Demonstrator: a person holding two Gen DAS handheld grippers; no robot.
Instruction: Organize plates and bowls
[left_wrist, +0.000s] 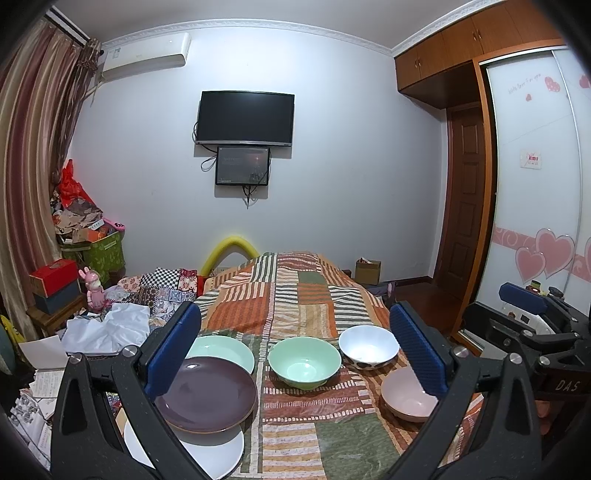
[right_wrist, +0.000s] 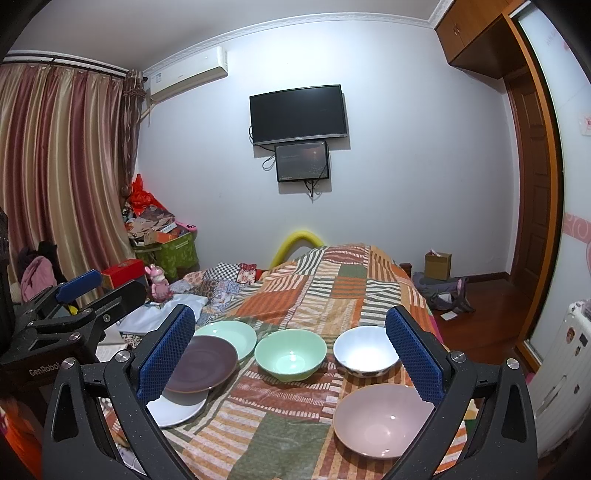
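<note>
Plates and bowls wait on the patchwork cloth, both tongs wide

We hold both grippers above the near edge of the table (right_wrist: 295, 295), and nothing is between the fingers: the left gripper (left_wrist: 295, 347) stands wide, and the right gripper (right_wrist: 290, 350) stands wide also.

At the left side the plates overlap: the purple plate (left_wrist: 207, 395) lies partly on the white plate (left_wrist: 207, 454), and the green plate (left_wrist: 225, 350) is just behind it. At the middle stands the green bowl (left_wrist: 303, 362), beside it the white bowl (left_wrist: 368, 347), and nearer to us the pink bowl (right_wrist: 382, 421).

We judge that all are glazed ceramic: stiff, rather heavy, smooth and fragile. So we think the rim is the place to take, one finger inside and one outside. The cloth looks soft, so a low plate edge may be hard to reach under
</note>
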